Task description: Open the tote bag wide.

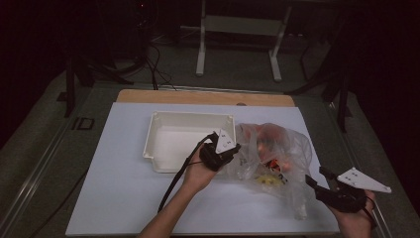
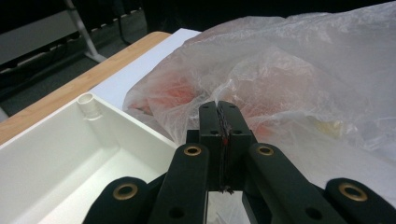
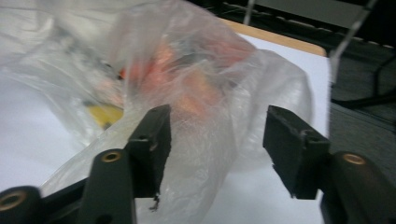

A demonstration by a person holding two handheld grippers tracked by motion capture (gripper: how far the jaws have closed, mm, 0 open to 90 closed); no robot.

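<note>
A clear plastic bag point(image 1: 275, 153) lies crumpled on the white table top point(image 1: 124, 198), right of the middle of the high view, with orange and yellow things showing dimly through the film. Just left of the bag, touching its edge, sits a white tray point(image 1: 166, 119), open side up. The left gripper point(image 1: 236, 148) sits in the centre of that view, over the tray's right rim, held by the left hand point(image 1: 198, 173) that comes up from the bottom edge. In the left gripper view its jaws are pressed together at the centre of the frame, right at the edge of the bag point(image 2: 289, 79); a thin bit of film seems caught between them, though that is hard to tell for sure. The tray point(image 2: 70, 154) fills the lower left of that view. The right gripper point(image 1: 317, 179) is at the lower right of the high view, in the right hand point(image 1: 356, 218), close to the bag's lower right corner. In the right gripper view its jaws stand spread wide, with a fold of the bag point(image 3: 205, 93) lying between them but not pinched; the pads do not press on it
</note>
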